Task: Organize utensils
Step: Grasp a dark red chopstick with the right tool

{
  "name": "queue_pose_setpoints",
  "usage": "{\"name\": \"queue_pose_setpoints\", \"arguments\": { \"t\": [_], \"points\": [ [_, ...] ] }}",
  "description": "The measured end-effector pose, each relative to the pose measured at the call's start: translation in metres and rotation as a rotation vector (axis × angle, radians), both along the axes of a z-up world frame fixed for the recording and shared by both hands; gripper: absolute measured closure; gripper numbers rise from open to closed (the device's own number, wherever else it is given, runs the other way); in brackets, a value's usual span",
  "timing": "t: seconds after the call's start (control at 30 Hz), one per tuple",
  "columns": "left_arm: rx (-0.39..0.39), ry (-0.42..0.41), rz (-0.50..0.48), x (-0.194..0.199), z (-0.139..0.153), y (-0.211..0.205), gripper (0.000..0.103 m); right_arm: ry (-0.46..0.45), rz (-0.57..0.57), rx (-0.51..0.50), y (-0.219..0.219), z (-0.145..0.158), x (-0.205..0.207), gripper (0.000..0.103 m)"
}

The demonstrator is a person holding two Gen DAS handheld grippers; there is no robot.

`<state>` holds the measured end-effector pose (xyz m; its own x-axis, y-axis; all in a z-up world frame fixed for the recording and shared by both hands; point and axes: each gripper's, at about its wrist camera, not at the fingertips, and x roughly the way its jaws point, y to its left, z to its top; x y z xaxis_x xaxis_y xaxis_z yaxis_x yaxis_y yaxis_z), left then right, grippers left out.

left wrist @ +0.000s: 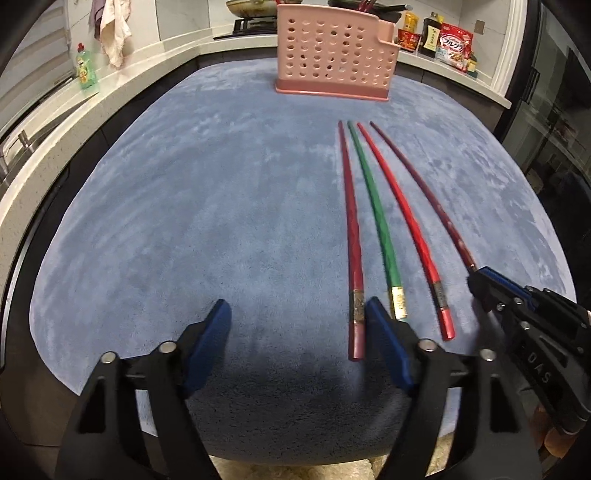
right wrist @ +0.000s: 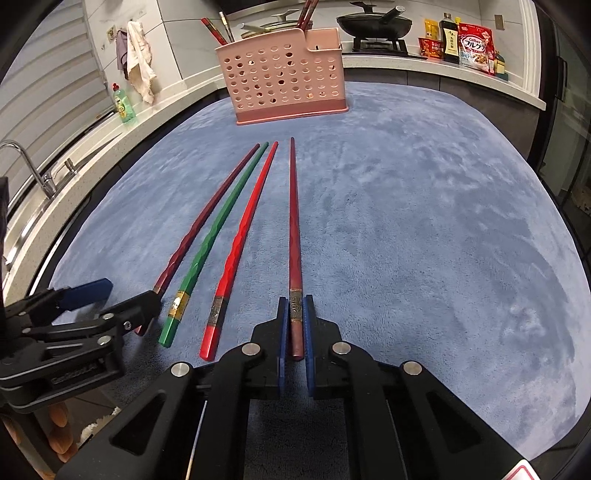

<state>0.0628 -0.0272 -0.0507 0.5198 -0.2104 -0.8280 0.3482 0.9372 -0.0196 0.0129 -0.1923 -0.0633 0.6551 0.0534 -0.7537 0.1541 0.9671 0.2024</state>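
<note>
Several chopsticks lie side by side on the blue cloth: a dark red one (left wrist: pixel 352 236), a green one (left wrist: pixel 376 221), a bright red one (left wrist: pixel 406 229) and a maroon one (left wrist: pixel 436 206). My right gripper (right wrist: pixel 295 301) is shut on the thick end of the maroon chopstick (right wrist: pixel 294 229), which still lies on the cloth; it also shows in the left wrist view (left wrist: pixel 480 284). My left gripper (left wrist: pixel 297 306) is open and empty, just left of the dark red chopstick's end. A pink perforated holder (right wrist: pixel 284 85) stands at the far side with several chopsticks in it.
The blue cloth (left wrist: pixel 184 221) covers the table. A kitchen counter runs behind, with a green soap bottle (left wrist: pixel 86 66), a hanging towel (left wrist: pixel 114 29), a wok on the stove (right wrist: pixel 375 24) and food packets (right wrist: pixel 474 46). A sink tap (right wrist: pixel 29 166) is at the left.
</note>
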Motion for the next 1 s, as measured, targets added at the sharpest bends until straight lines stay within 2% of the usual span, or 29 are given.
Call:
{"name": "queue_pose_setpoints", "arguments": {
  "t": [0.1, 0.17, 0.23, 0.33, 0.73, 1.0],
  "points": [
    [-0.003, -0.003, -0.005, -0.001, 0.0, 0.001, 0.046, 0.001, 0.0, -0.001, 0.0, 0.0, 0.0, 0.096],
    [-0.001, -0.006, -0.01, -0.001, 0.001, 0.001, 0.058, 0.001, 0.001, -0.001, -0.001, 0.0, 0.0, 0.096],
    [-0.004, -0.005, -0.024, -0.002, 0.001, 0.0, 0.077, 0.0, 0.001, -0.001, -0.001, 0.0, 0.0, 0.096],
    [-0.013, 0.004, -0.037, -0.003, 0.001, -0.001, 0.091, 0.001, 0.001, -0.001, 0.0, 0.0, 0.0, 0.096],
    [-0.036, 0.042, -0.04, 0.0, 0.005, 0.0, 0.095, -0.004, 0.003, 0.003, -0.001, 0.001, 0.0, 0.096],
    [-0.043, 0.02, -0.043, -0.003, 0.026, 0.0, 0.096, -0.06, -0.009, 0.017, -0.009, 0.029, -0.005, 0.096]
  ]
}}
